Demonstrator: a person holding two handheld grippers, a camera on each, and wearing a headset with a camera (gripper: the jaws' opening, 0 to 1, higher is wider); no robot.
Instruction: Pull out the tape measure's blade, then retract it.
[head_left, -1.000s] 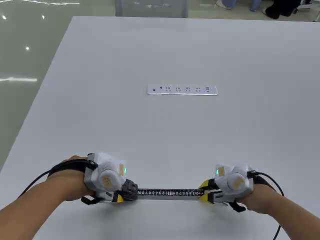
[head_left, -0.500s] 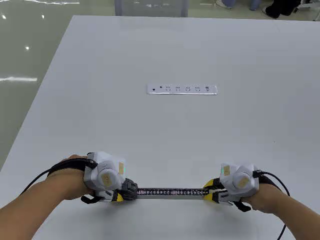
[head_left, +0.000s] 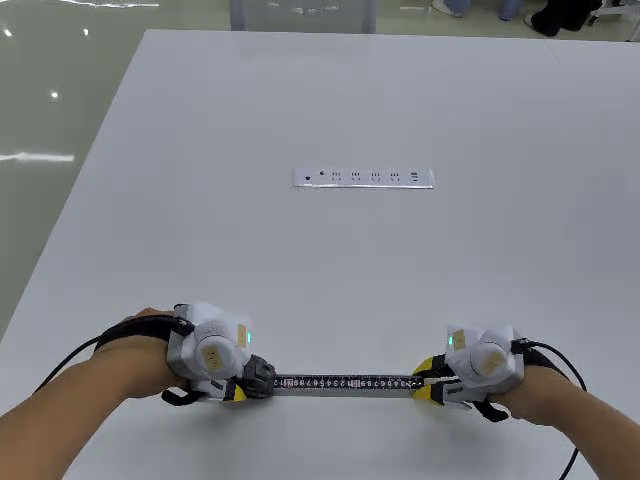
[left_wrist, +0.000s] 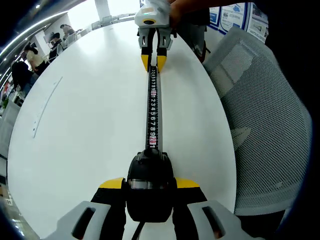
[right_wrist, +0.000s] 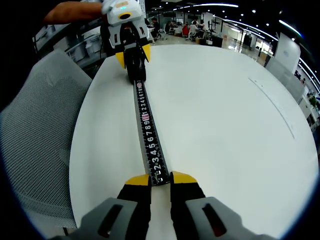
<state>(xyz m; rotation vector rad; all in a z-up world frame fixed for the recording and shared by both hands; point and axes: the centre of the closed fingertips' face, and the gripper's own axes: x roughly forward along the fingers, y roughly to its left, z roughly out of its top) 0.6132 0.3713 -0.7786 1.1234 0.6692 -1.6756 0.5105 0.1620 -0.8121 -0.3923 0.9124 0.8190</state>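
Note:
A black tape measure case (head_left: 258, 378) rests on the white table near its front edge, and my left gripper (head_left: 238, 390) is shut on it; the left gripper view has the case (left_wrist: 150, 186) clamped between the yellow-tipped jaws. The numbered blade (head_left: 345, 383) runs out flat to the right. My right gripper (head_left: 425, 386) is shut on the blade's end. In the right gripper view the blade (right_wrist: 147, 131) stretches away from my right gripper (right_wrist: 160, 179) to the case (right_wrist: 135, 70) held by the left gripper (right_wrist: 131, 54). The right gripper (left_wrist: 153, 56) faces the left gripper view.
A white power strip (head_left: 365, 178) lies flat in the middle of the table (head_left: 400, 270). A grey mesh chair (left_wrist: 260, 125) stands at the table's near edge, also seen as mesh chair (right_wrist: 40, 130). Cables trail from both grippers.
My right gripper has slid to the right along the table, drawing more blade out of the case. The left gripper and case have stayed put.

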